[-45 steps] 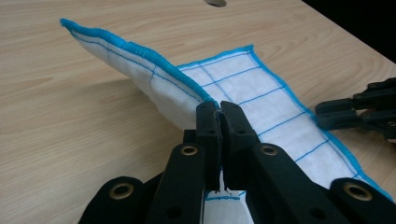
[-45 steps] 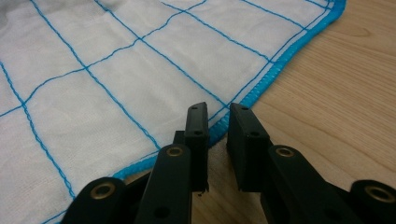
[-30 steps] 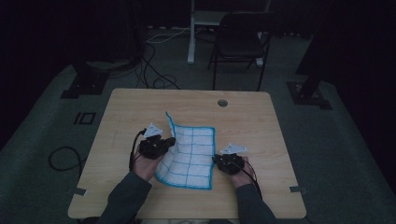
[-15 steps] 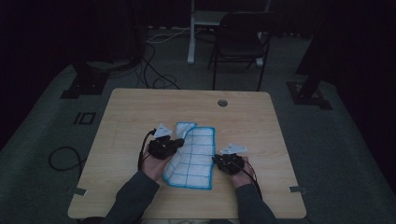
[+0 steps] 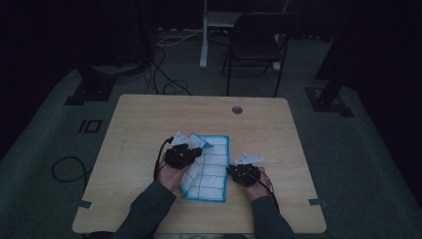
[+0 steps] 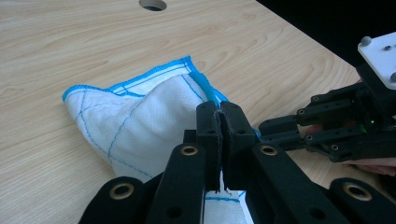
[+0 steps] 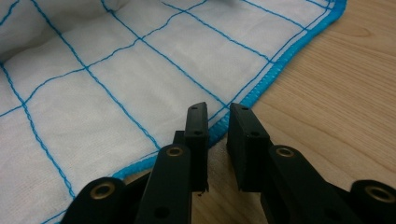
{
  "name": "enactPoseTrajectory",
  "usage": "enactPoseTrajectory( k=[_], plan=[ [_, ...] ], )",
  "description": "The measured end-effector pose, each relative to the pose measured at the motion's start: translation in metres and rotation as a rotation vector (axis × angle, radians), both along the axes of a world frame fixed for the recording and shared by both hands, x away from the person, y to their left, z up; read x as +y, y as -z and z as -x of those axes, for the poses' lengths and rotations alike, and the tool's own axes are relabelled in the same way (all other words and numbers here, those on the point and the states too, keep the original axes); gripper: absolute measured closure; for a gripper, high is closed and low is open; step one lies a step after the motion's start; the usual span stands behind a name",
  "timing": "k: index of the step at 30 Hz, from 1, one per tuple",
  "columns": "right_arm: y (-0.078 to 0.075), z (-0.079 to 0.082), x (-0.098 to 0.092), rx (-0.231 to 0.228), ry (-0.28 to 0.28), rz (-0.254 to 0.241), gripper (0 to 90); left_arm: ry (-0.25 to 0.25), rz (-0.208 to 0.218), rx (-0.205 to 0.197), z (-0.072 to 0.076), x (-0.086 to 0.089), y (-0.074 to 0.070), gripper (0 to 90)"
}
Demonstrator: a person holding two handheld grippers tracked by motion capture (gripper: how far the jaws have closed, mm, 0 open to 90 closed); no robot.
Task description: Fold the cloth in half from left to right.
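Note:
A white cloth [image 5: 213,169] with a blue grid and blue hem lies mid-table. My left gripper [image 5: 197,148] is shut on its left edge, and that part is doubled over toward the right. In the left gripper view the jaws [image 6: 219,112] pinch the fabric, and the cloth [image 6: 140,121] bulges beyond them. My right gripper [image 5: 230,172] rests at the cloth's right edge. Its jaws [image 7: 217,116] stand a little apart, with the blue hem [image 7: 261,77] lying between the tips. The right gripper [image 6: 266,133] is also close by in the left gripper view.
The wooden table [image 5: 149,119] has a round cable hole [image 5: 237,109] near its far edge. Behind it stand a dark chair [image 5: 256,45] and stand bases on the floor. A cable [image 5: 69,167] loops on the floor left of the table.
My left gripper has carried the cloth's left edge rightward and down, so the raised flap now lies folded over the cloth. The right gripper has stayed put.

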State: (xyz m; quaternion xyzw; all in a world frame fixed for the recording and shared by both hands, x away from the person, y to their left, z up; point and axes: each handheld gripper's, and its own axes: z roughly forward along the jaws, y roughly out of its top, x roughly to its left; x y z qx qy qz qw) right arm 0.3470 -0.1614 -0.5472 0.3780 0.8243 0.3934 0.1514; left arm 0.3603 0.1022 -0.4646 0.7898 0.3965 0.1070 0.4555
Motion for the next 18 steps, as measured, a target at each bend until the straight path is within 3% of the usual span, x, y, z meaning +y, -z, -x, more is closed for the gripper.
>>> enactPoseTrajectory(
  k=[18],
  plan=[
    [0.0, 0.0, 0.0, 0.0, -0.001, 0.001, 78.4, 0.024, -0.004, 0.006, -0.005, -0.016, 0.0, 87.9]
  ],
)
